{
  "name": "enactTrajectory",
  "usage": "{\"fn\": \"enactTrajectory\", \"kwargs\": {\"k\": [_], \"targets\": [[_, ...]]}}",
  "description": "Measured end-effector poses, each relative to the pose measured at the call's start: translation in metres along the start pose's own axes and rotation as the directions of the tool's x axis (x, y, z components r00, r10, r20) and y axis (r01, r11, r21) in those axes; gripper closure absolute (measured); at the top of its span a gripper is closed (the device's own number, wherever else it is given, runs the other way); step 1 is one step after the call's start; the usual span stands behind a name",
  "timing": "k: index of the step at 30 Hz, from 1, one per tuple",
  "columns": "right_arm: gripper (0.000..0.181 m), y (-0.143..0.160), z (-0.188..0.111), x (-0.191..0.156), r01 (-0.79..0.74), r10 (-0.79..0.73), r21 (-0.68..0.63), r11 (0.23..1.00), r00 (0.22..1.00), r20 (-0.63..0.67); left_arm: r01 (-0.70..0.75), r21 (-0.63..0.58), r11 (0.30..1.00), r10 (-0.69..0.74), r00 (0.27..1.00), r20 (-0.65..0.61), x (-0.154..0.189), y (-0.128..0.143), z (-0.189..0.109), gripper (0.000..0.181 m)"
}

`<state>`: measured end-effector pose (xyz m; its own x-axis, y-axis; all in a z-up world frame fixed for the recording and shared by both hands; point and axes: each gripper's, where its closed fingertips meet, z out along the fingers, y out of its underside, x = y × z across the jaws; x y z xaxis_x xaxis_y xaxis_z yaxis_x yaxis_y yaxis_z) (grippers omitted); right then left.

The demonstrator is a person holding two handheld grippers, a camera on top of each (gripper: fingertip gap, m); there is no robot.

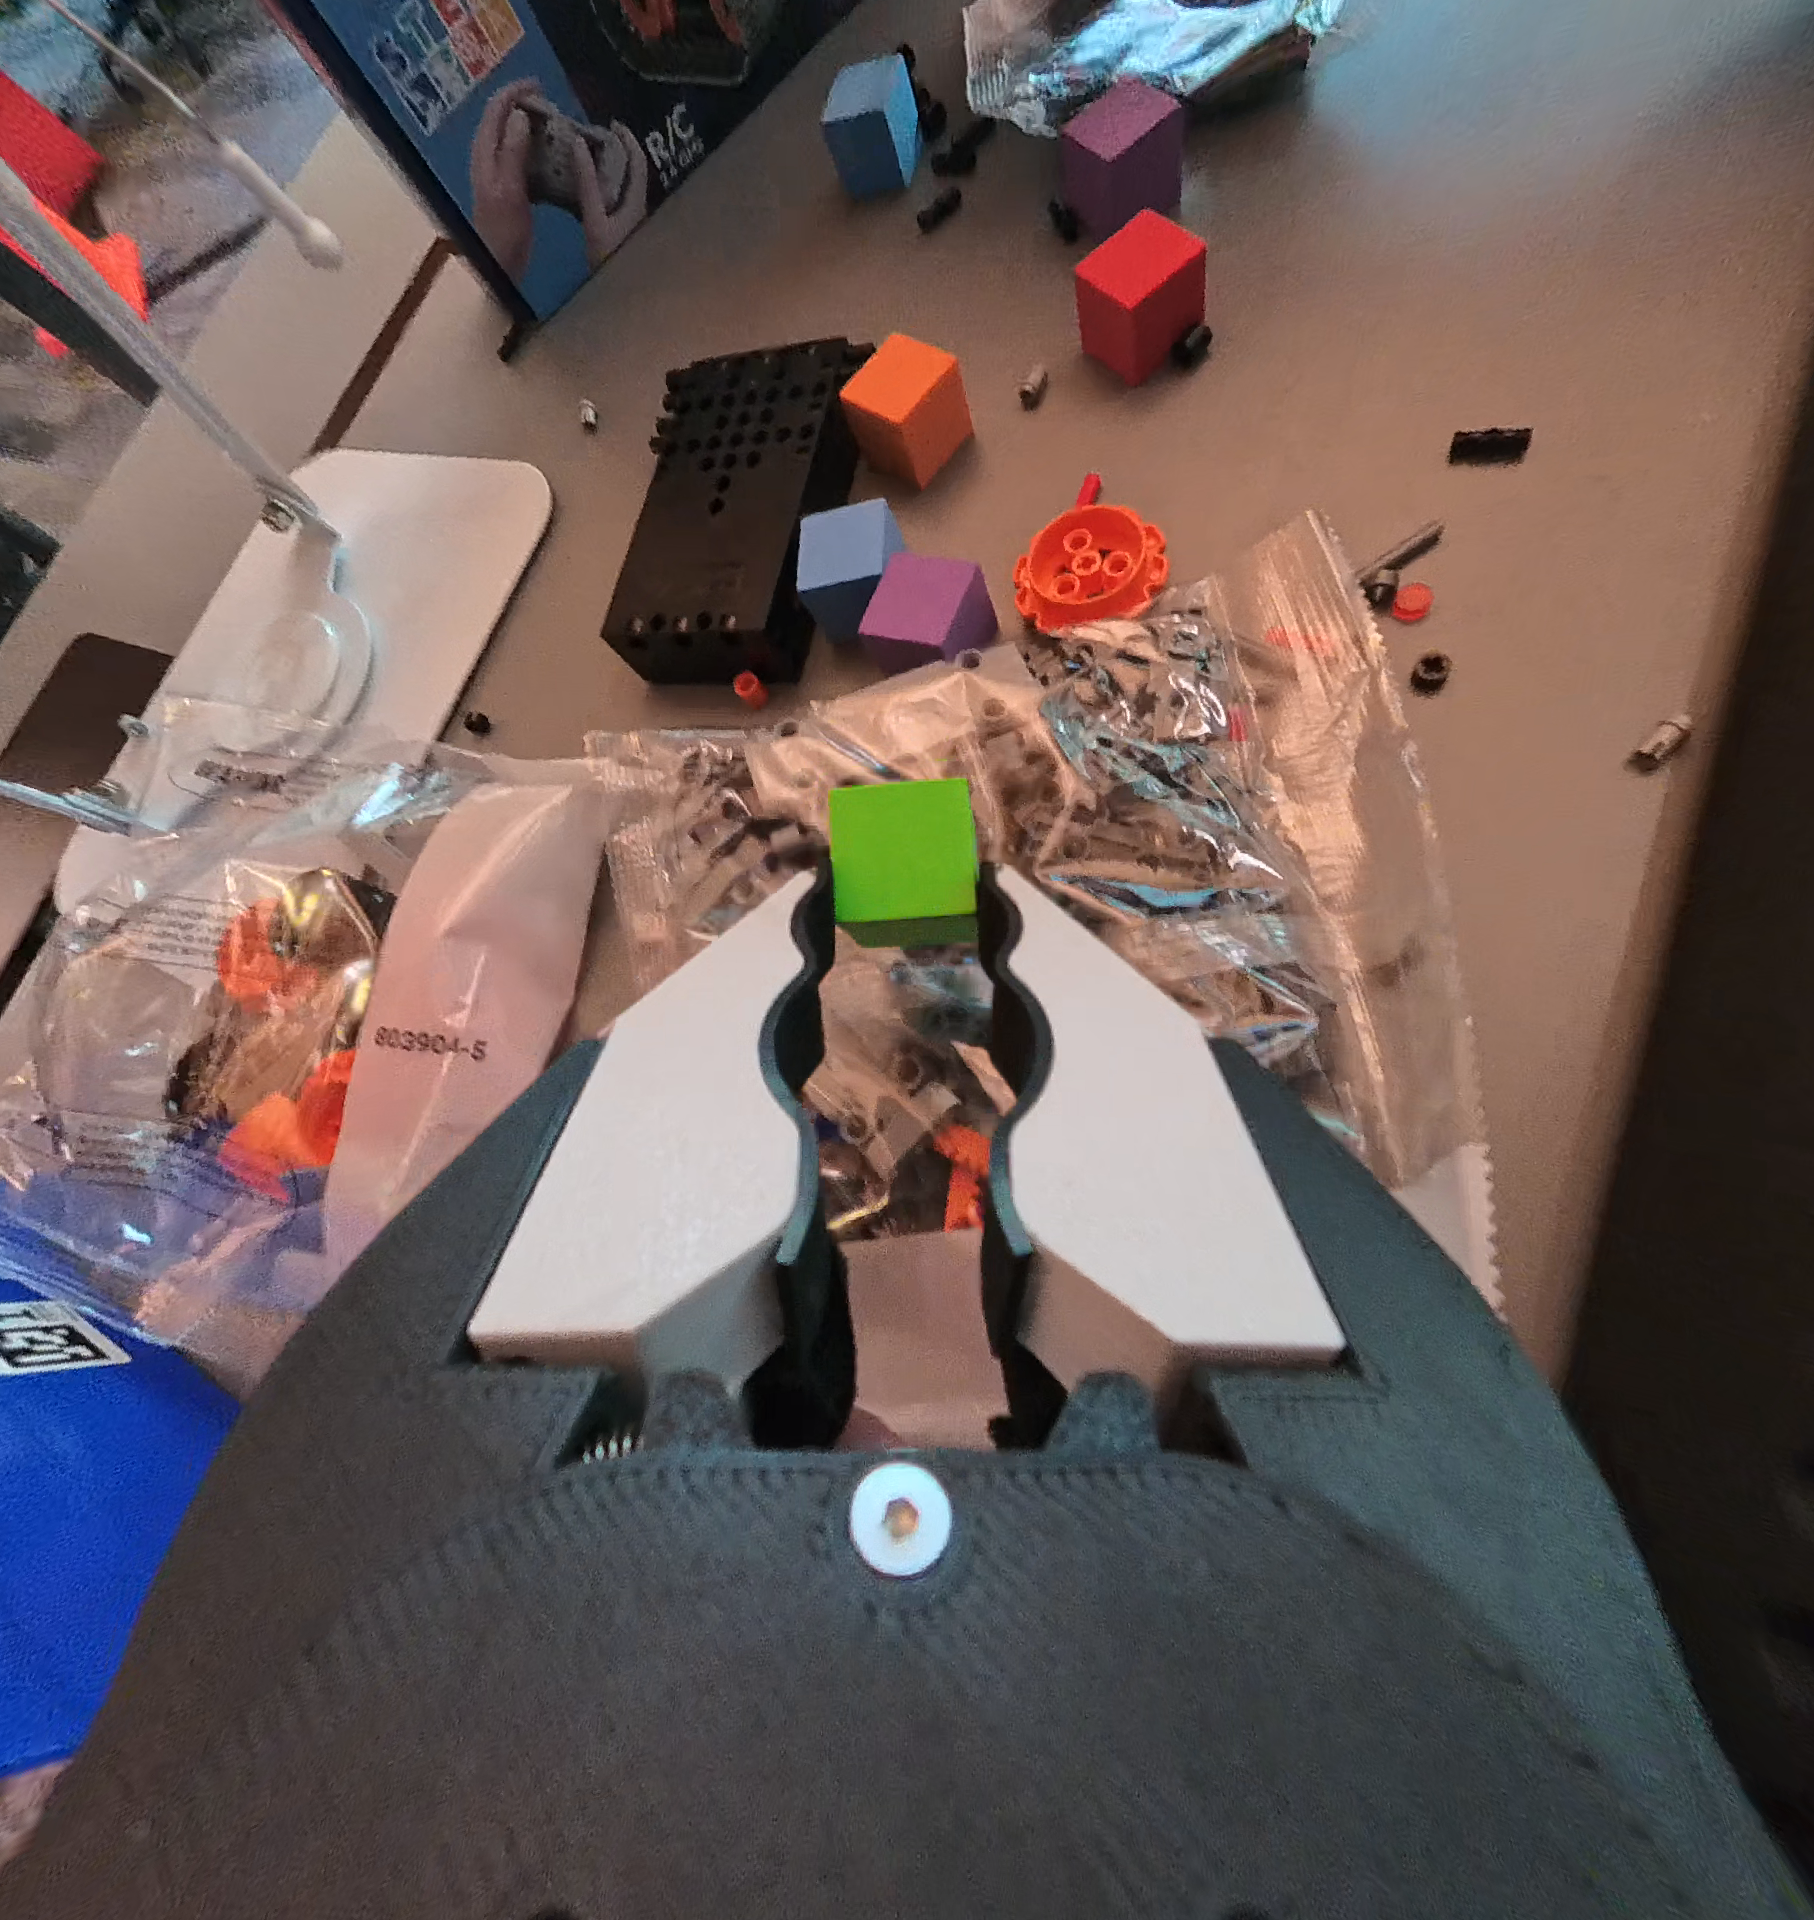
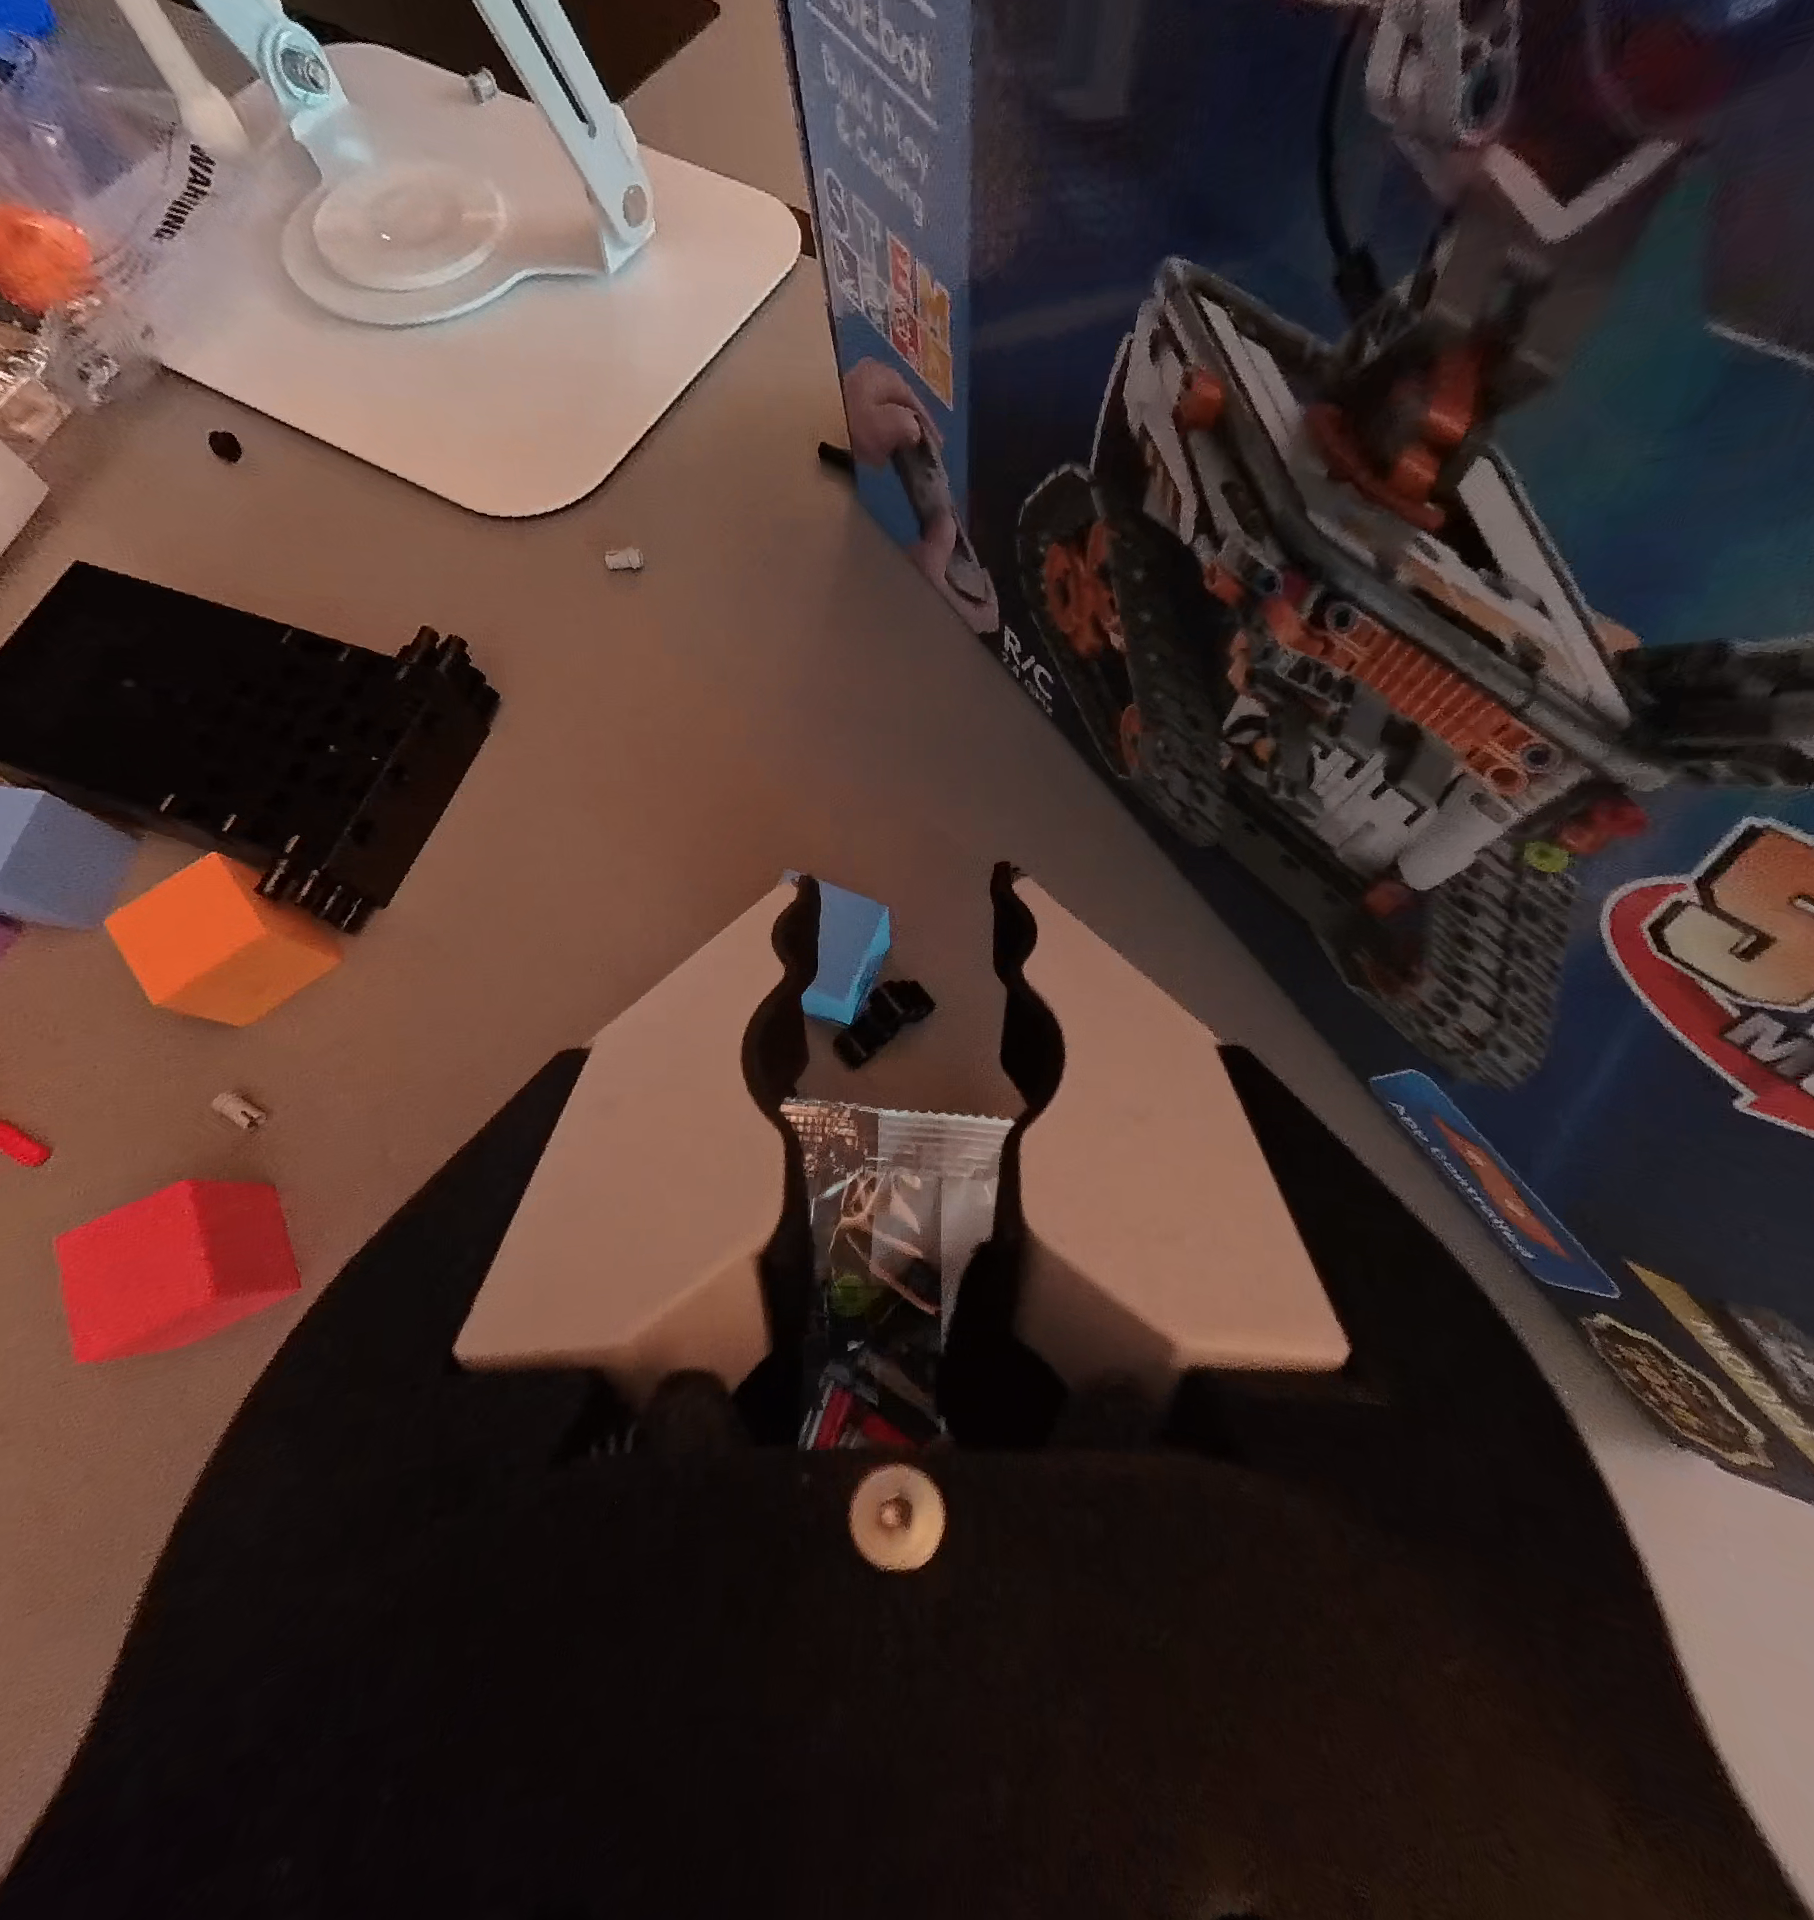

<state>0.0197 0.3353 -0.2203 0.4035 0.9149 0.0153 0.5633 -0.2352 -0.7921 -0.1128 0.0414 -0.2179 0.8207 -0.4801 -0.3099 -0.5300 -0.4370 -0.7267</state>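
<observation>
Left wrist view: the left gripper (image 1: 903, 883) pinches a green cube (image 1: 901, 847) at its jaw tips, above clear parts bags (image 1: 1142, 790) on the tabletop (image 1: 1505, 260). Right wrist view: the right gripper (image 2: 905, 883) has jaws parted with nothing in them, a light blue block (image 2: 849, 961) just beyond, beside the toy box (image 2: 1402, 623).
</observation>
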Motion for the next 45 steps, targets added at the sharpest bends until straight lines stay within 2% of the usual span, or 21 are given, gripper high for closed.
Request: {"fn": "enactTrajectory", "kwargs": {"k": [3, 7, 10, 14, 18, 24, 27, 30, 34, 37, 39, 45], "targets": [[0.143, 0.008, 0.008, -0.005, 0.016, -0.015, -0.046, 0.999, 1.000, 0.023, 0.006, -0.048, 0.999, -0.008, 0.999, -0.032, 0.007, 0.014, 0.006, 0.155], [0.136, 0.016, 0.023, -0.018, 0.058, -0.053, -0.109, 0.992, 0.998, 0.045, 0.022, -0.041, 0.999, -0.023, 0.999, -0.042, 0.006, 0.014, 0.008, 0.155], [0.142, 0.021, 0.027, -0.020, 0.126, -0.123, -0.143, 0.982, 0.992, 0.024, 0.048, -0.018, 0.999, -0.049, 0.998, -0.036, 0.004, 0.013, 0.008, 0.154], [0.140, 0.022, 0.028, -0.027, 0.130, -0.123, -0.150, 0.980, 0.991, 0.054, 0.061, -0.026, 0.998, -0.061, 0.998, -0.024, 0.000, 0.018, 0.009, 0.151], [0.152, 0.027, 0.030, -0.028, 0.138, -0.129, -0.168, 0.976, 0.990, 0.062, 0.068, -0.006, 0.998, -0.068, 0.997, -0.027, -0.001, 0.017, 0.009, 0.147], [0.153, 0.014, 0.022, -0.029, 0.121, -0.114, -0.101, 0.988, 0.991, 0.072, 0.041, 0.045, 0.998, -0.040, 0.999, -0.026, 0.000, 0.009, 0.004, 0.145], [0.153, 0.008, 0.017, -0.031, 0.108, -0.102, -0.071, 0.992, 0.991, 0.081, 0.013, 0.041, 0.999, -0.012, 1.000, -0.025, 0.004, 0.005, 0.009, 0.156], [0.153, 0.008, 0.017, -0.032, 0.119, -0.113, -0.069, 0.991, 0.990, 0.082, 0.016, 0.031, 0.999, -0.015, 1.000, -0.027, 0.006, 0.002, 0.012, 0.156], [0.153, 0.008, 0.017, -0.036, 0.126, -0.120, -0.067, 0.990, 0.989, 0.091, 0.095, 0.111, 0.989, -0.081, 0.988, -0.130, 0.019, -0.012, 0.007, 0.157], [0.153, 0.008, 0.017, -0.038, 0.128, -0.122, -0.064, 0.990, 0.988, 0.099, 0.085, 0.034, 0.996, -0.082, 0.992, -0.098, 0.015, 0.004, 0.015, 0.156], [0.153, 0.006, 0.017, -0.041, 0.136, -0.129, -0.057, 0.989, 0.986, 0.107, 0.125, 0.025, 0.992, -0.121, 0.985, -0.127, 0.016, 0.008, 0.014, 0.156], [0.153, -0.015, -0.002, -0.067, 0.184, -0.187, 0.035, 0.982, 0.969, 0.161, 0.087, 0.022, 0.996, -0.085, 0.991, -0.102, 0.013, 0.013, 0.013, 0.148]]}}
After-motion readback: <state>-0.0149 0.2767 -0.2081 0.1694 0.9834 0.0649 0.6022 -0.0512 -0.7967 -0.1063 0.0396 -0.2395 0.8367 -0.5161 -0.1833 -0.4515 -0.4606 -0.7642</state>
